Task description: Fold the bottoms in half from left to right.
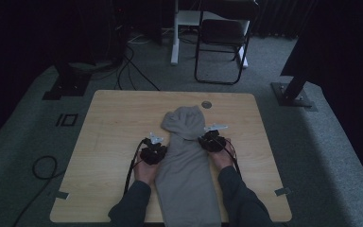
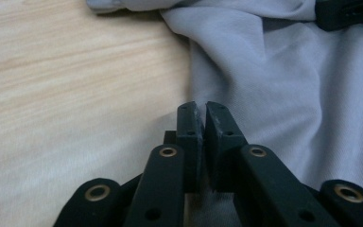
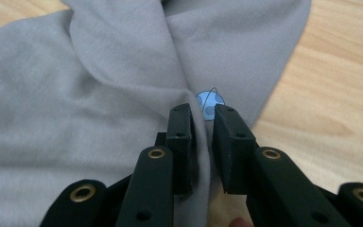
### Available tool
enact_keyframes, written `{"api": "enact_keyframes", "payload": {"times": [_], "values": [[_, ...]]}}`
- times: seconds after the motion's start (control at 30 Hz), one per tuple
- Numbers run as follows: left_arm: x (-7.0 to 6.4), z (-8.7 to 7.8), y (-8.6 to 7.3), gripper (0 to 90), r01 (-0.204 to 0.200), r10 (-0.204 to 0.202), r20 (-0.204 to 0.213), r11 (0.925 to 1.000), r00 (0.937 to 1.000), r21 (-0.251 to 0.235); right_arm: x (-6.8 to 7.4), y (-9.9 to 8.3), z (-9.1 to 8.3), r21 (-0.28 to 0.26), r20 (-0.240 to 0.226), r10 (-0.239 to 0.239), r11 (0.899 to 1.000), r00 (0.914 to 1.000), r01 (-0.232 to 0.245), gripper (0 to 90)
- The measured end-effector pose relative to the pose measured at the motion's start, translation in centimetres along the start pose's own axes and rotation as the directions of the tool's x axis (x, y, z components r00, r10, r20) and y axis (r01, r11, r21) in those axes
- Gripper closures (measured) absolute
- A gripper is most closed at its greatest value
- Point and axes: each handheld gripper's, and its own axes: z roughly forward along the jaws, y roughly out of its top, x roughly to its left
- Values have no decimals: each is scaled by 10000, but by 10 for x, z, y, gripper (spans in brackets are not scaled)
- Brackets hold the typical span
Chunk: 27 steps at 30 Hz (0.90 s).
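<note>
- High view: a grey garment [image 1: 185, 165] lies lengthwise down the middle of the wooden surface [image 1: 108, 123], its near end at the person's edge and its far end folded over into a rounded lump.
- The left gripper [image 1: 154, 150] sits at the garment's left edge and the right gripper [image 1: 211, 140] at its right edge, level with each other just below the fold.
- Left gripper view: the jaws are nearly together, with a thin slit between them, pinching the cloth's edge where it meets the wood.
- Right gripper view: the jaws clamp a ridge of grey cloth; a small pale blue button [image 3: 210, 105] shows just beyond their tips.
- Beyond the surface, a folding chair [image 1: 222, 38] stands on grey carpet.
</note>
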Motion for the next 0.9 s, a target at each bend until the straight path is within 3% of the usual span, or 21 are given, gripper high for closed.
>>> {"api": "enact_keyframes", "payload": {"times": [0.17,0.23,0.3,0.37,0.43,0.5,0.67,0.73,0.77,0.8,0.87,0.9], "values": [[-6,-21,-24,854,9,-3,369,9999,9993,-164,13,-18,-17,17,-350,-428,9991,9985,429,773],[-10,-31,-35,852,-193,202,473,9996,9987,-198,21,-24,-24,127,-486,-579,9982,9971,586,764],[-11,-35,-40,842,-236,250,509,9994,9984,-272,28,-27,-28,230,-476,-884,9957,9949,896,697],[-10,-37,-42,813,-192,206,469,9994,9987,-300,35,-27,-29,221,-167,-1477,9887,9889,1480,582],[-10,-36,-42,799,-126,141,479,9995,9988,-304,39,-25,-28,168,-82,-1676,9857,9858,1677,547],[-10,-35,-42,793,-173,187,401,9993,9990,-346,51,-15,-25,-4,-26,-2205,9754,9754,2205,452],[-11,-36,-42,789,-148,162,375,9993,9992,-357,69,2,-11,13,-129,-3093,9510,9509,3093,403],[-12,-36,-42,790,-164,177,347,9992,9992,-376,75,6,-3,136,-354,-3207,9469,9465,3214,402],[-12,-36,-43,791,-191,204,332,9991,9992,-369,77,8,0,236,-392,-3382,9404,9403,3392,403],[-13,-36,-43,796,-205,217,323,9991,9992,-379,79,9,4,318,-357,-3485,9364,9366,3496,445],[-13,-36,-43,811,-279,291,329,9989,9990,-374,81,13,8,454,9,-3638,9305,9315,3634,648],[-13,-36,-43,817,-302,315,329,9988,9990,-380,78,16,8,438,164,-3401,9397,9403,3391,730]]}}
